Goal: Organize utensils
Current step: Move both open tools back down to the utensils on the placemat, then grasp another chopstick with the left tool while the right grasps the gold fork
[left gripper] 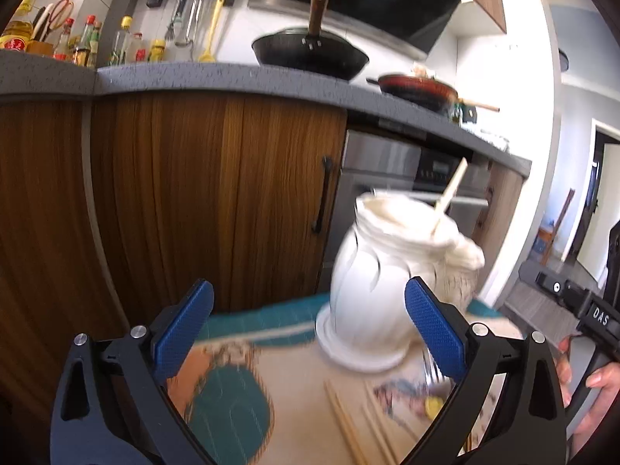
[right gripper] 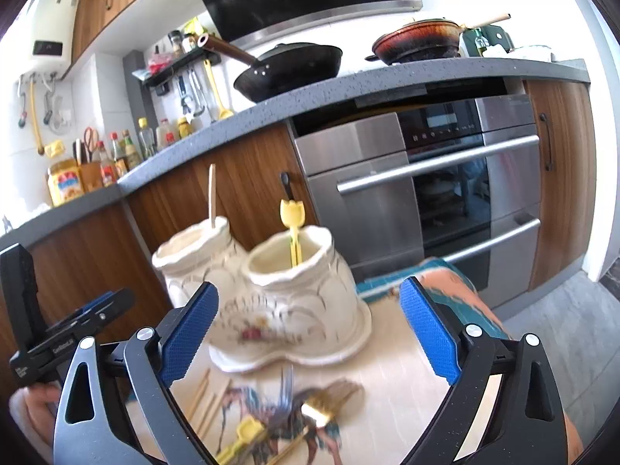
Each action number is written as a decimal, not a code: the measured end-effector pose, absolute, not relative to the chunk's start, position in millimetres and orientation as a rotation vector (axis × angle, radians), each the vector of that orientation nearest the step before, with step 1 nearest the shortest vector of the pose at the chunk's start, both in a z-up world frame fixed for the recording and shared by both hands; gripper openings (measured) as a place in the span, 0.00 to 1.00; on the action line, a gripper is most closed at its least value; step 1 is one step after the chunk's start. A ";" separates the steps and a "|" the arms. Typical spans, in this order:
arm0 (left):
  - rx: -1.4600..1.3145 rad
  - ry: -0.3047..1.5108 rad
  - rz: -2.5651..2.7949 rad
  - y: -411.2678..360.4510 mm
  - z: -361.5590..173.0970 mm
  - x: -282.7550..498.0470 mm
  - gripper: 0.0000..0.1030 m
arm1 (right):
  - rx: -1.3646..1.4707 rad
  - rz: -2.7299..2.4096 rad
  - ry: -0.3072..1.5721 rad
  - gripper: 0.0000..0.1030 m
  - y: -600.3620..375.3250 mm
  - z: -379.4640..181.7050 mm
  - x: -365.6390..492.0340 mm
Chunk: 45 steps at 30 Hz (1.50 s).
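A white ceramic two-pot holder point(right gripper: 294, 310) stands on a patterned table; it also shows in the left wrist view point(left gripper: 372, 294). One chopstick point(right gripper: 212, 197) stands in the left pot, also seen in the left wrist view point(left gripper: 451, 190). A yellow tulip-topped utensil point(right gripper: 293, 224) stands in the right pot. Loose chopsticks point(left gripper: 348, 426), a fork point(right gripper: 285, 387), a gold utensil point(right gripper: 321, 410) and a yellow utensil point(right gripper: 240, 438) lie in front. My left gripper point(left gripper: 310, 329) and right gripper point(right gripper: 310, 333) are both open and empty, just before the holder.
The table carries a patterned cloth point(left gripper: 232, 407) with teal patches. Behind are wood cabinets point(left gripper: 193, 193), an oven point(right gripper: 426, 201) and a grey counter point(right gripper: 348, 81) with a black wok point(right gripper: 286, 69), a red pan point(right gripper: 418, 40) and bottles point(left gripper: 85, 42).
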<state>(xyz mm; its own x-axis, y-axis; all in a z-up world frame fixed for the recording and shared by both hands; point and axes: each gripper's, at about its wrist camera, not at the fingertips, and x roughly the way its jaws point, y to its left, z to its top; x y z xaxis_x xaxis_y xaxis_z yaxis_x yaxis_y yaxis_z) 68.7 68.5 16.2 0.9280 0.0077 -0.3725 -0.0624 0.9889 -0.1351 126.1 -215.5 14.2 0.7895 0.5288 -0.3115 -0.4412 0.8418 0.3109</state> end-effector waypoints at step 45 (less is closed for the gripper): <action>0.062 0.971 -0.004 25.1 -53.5 49.6 0.37 | 0.149 0.496 0.511 0.94 -214.9 -9.2 98.0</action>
